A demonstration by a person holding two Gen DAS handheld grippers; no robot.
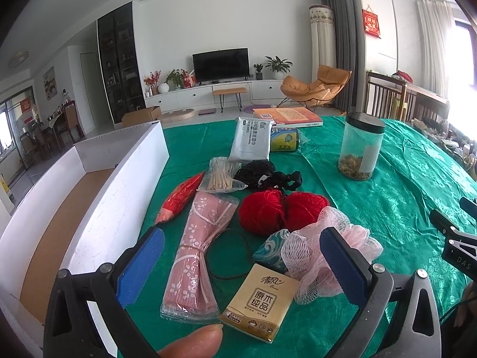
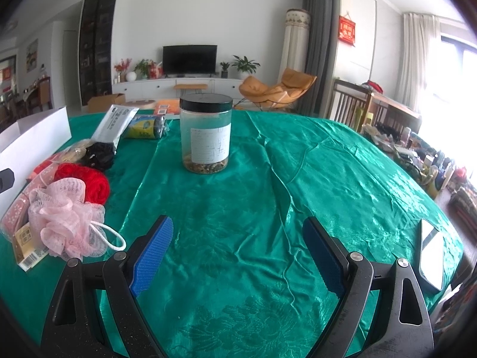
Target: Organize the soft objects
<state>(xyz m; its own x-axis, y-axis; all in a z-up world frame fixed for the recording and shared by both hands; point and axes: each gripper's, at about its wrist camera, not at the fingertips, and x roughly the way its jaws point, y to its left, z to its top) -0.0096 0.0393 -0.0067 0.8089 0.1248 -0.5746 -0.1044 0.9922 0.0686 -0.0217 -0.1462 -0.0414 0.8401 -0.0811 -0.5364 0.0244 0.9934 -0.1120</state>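
My left gripper (image 1: 241, 253) is open above a pile on the green tablecloth (image 1: 387, 208): a wrapped pink towel (image 1: 196, 250), a tan tissue pack (image 1: 259, 301), a pink mesh bath pouf (image 1: 328, 244), red yarn balls (image 1: 280, 211), a black hair net (image 1: 265, 173) and a teal patterned pouch (image 1: 271, 247). An open white box (image 1: 89, 197) stands to the left. My right gripper (image 2: 238, 247) is open and empty over bare cloth, with the pouf (image 2: 65, 217) and yarn (image 2: 86, 182) to its left.
A clear jar with a black lid (image 2: 205, 134) stands mid-table. A wet-wipes pack (image 1: 253, 140), a yellow can (image 1: 284, 140), cotton swabs (image 1: 220, 176), a red packet (image 1: 182, 197) and a book (image 1: 289, 116) lie further back. A phone (image 2: 430, 253) lies at the right edge.
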